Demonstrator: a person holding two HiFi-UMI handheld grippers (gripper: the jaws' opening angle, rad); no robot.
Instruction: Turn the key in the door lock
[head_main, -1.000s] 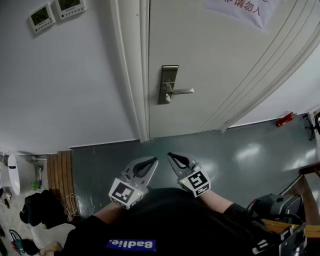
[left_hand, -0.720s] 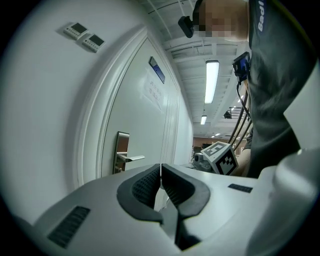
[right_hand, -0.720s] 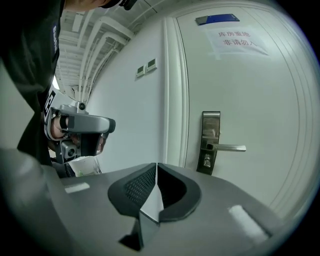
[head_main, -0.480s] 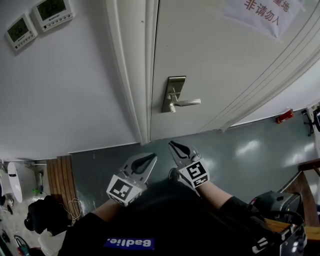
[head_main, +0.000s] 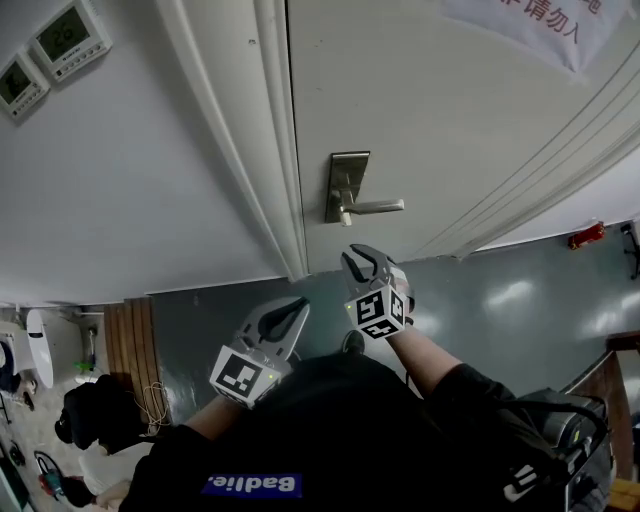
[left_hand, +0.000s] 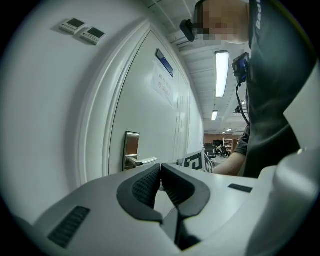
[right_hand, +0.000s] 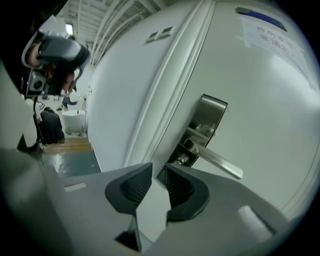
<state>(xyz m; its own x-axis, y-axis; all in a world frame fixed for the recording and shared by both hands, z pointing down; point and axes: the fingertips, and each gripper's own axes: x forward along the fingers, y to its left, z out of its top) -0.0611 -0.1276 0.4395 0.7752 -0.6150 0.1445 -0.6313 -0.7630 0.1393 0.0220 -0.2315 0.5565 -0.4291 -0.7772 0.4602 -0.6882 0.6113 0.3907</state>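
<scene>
Key (right_hand: 179, 160), likely small, stiff, slick metal, just beyond my right gripper (right_hand: 159, 171), jaws opening and empty: pinch its flat head squarely; my left gripper (left_hand: 160, 169) closed, holding nothing.

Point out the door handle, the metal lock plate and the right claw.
door handle (head_main: 378, 207), head view, middle of the lever.
metal lock plate (head_main: 350, 165), head view, its upper part.
right claw (right_hand: 158, 170), right gripper view, midway between its opening, empty jaws.

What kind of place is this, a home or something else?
Probably an office hallway: a white door with a lever handle and a paper notice, two control panels on the wall, a glossy grey floor.
</scene>
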